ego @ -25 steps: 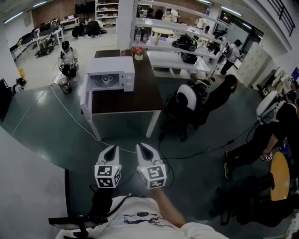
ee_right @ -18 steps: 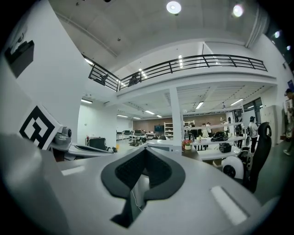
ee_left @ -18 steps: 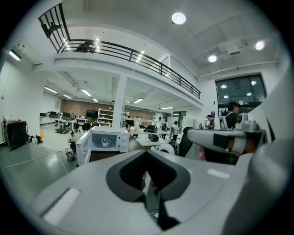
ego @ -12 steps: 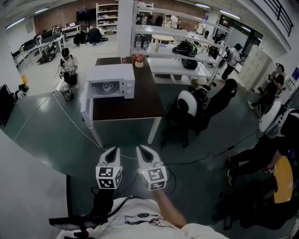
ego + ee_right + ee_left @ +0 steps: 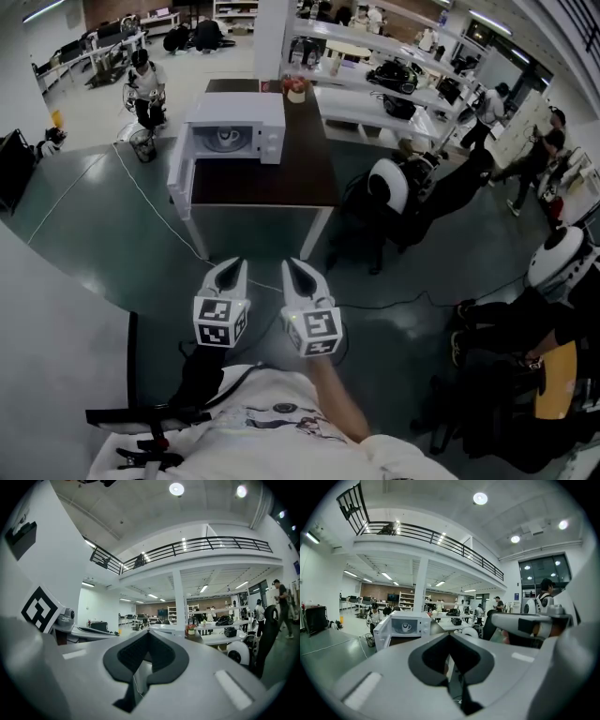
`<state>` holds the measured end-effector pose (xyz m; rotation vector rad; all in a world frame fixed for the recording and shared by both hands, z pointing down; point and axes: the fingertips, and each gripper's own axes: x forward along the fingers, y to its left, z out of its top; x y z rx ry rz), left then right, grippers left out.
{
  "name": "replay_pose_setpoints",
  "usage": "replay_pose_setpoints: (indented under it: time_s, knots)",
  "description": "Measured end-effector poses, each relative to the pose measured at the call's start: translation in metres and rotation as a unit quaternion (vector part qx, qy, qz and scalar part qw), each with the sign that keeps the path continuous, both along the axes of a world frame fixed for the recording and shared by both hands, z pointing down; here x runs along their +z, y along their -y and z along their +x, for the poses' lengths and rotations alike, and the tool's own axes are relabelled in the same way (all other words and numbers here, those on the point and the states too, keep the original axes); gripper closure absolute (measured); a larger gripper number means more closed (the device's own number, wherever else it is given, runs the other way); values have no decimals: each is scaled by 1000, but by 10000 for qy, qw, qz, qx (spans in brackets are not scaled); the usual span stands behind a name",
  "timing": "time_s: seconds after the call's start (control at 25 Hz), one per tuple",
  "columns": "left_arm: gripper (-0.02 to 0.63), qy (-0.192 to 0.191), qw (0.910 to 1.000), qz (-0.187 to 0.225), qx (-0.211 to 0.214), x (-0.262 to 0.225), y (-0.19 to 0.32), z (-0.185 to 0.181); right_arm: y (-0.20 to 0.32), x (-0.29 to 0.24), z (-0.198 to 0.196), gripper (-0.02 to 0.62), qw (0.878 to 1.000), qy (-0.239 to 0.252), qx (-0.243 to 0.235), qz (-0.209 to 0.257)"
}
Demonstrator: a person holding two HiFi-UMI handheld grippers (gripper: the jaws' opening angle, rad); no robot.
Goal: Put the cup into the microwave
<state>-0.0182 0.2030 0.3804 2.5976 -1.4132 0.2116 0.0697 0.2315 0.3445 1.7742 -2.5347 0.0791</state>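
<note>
The white microwave (image 5: 236,134) stands on the dark table (image 5: 281,183) with its door (image 5: 176,178) swung open to the left. A white cup (image 5: 407,627) sits inside it on the turntable. My left gripper (image 5: 234,267) and right gripper (image 5: 292,267) hang side by side over the green floor, well short of the table's near edge. Both are shut with nothing between their jaws. In the left gripper view the microwave (image 5: 408,624) shows far ahead above the closed jaws.
A potted plant (image 5: 296,89) stands at the table's far end. A white-backed chair (image 5: 389,187) and seated people crowd the table's right side. A cable (image 5: 155,211) runs over the floor at left. Shelves and benches fill the back.
Both grippers stay shut and side by side and have risen a little in the view. The table and microwave have slid toward the top of the view.
</note>
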Motion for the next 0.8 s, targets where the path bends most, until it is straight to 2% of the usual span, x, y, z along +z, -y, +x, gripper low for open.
replay_pose_setpoints:
  time_s: [0.8]
  knots:
    - [607, 14, 10000, -70, 15, 7, -4, 1, -1, 11, -6, 597, 9998, -57, -106, -152]
